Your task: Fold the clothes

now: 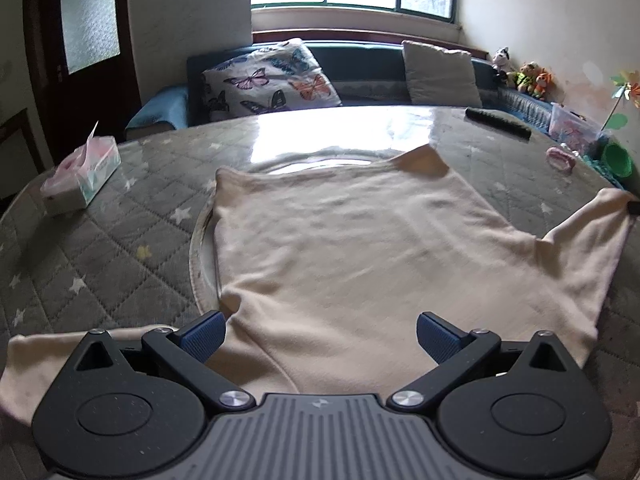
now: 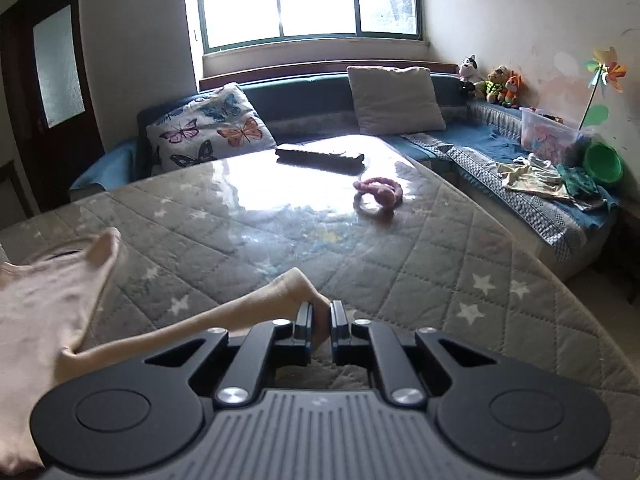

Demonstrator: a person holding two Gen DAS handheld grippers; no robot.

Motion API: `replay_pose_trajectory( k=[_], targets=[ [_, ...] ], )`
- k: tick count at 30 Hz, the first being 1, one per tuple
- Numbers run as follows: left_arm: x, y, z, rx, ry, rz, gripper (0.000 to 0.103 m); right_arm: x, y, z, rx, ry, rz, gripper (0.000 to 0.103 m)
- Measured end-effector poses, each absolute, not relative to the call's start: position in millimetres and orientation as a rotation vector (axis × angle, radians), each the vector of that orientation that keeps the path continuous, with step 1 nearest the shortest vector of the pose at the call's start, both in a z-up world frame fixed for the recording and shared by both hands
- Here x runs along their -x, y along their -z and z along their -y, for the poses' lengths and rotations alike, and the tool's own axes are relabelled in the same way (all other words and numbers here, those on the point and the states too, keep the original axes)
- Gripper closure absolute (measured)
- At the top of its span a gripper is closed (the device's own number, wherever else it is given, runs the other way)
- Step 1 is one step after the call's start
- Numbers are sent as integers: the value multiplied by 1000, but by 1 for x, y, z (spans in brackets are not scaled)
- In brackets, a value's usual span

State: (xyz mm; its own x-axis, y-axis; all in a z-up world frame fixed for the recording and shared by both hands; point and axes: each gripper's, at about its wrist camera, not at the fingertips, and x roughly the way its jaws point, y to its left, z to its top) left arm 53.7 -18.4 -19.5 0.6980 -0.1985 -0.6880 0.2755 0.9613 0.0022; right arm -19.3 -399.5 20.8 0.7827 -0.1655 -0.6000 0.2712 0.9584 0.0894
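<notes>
My left gripper (image 1: 320, 338) sits low at 6 o'clock over the near edge of the shirt (image 1: 340, 240), level and pointing across the table (image 1: 120, 248), fingers spread wide with nothing between them. The shirt lies flat mid-table, one sleeve (image 1: 592, 240) drawn out toward 3 o'clock. My right gripper (image 2: 320, 326) holds low just above the cloth-covered top, pointing toward 12, fingers pinched tight on that sleeve's end (image 2: 296, 292). A tissue box (image 1: 82, 176) stands at 10 o'clock, well apart from the shirt.
</notes>
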Motion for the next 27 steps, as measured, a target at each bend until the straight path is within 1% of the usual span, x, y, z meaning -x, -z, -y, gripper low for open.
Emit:
replay_pose_trajectory(
  k=[7,12,15,20,27],
  targets=[
    [-51,20,10,-103,244,-738,0,32,-73,362,-184,76,-554,96],
    [-46,17,-1,-92,230,-713,0,32,-113,309,-164,-111,-503,96],
    [-42,17,-10,-82,219,-709,0,24,-125,271,-139,-227,-497,96],
    [-38,18,-26,-56,192,-711,0,6,-127,209,-90,-376,-520,96],
    [-35,20,-41,-30,166,-712,0,-17,-101,145,-57,-499,-614,94]
  ],
)
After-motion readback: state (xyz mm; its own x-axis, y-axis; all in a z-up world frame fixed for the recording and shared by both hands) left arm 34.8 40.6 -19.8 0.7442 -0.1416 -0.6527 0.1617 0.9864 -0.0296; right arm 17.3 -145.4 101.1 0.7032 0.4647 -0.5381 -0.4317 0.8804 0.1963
